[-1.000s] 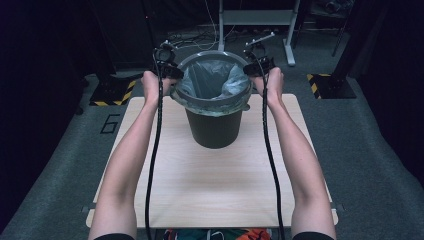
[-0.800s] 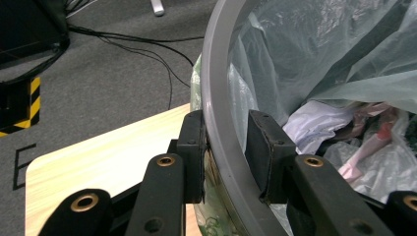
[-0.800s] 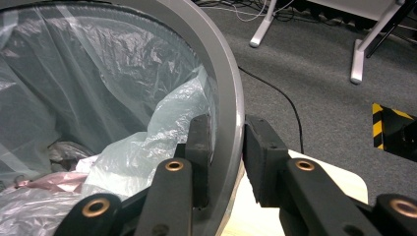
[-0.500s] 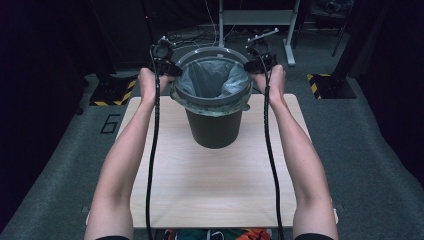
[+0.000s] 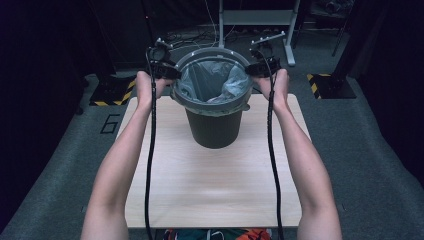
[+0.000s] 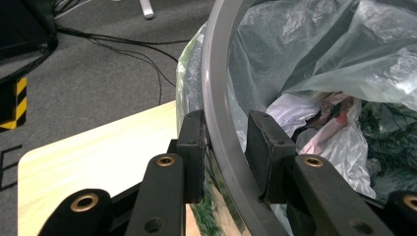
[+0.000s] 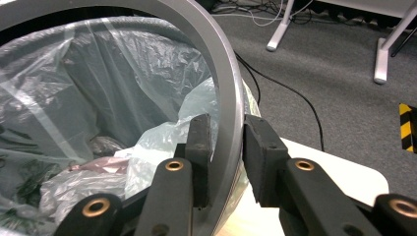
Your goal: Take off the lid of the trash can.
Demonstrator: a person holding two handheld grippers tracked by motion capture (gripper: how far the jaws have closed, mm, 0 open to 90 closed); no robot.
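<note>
A dark bin [image 5: 214, 131] stands at the far middle of the wooden table [image 5: 215, 190]. A clear plastic liner [image 5: 210, 81] hangs in it, held by a grey ring [image 5: 212, 51] at the top. My left gripper [image 5: 167, 72] is shut on the ring's left side, and my right gripper [image 5: 255, 67] is shut on its right side. In the left gripper view the jaws [image 6: 226, 132] straddle the ring [image 6: 214, 73], one pad outside and one inside. The right gripper [image 7: 226, 130] clamps the ring [image 7: 221, 64] the same way. Crumpled paper and plastic waste [image 6: 314, 128] lies inside the liner.
Grey carpet surrounds the table, with loose cables [image 6: 147, 54] and white desk legs [image 7: 278, 29] beyond the far edge. Yellow-black floor markers [image 5: 325, 85] sit to either side. The near half of the table is bare wood.
Both hands and the grey ring have risen slightly and shifted a little away from me. The bin body has stayed in place.
</note>
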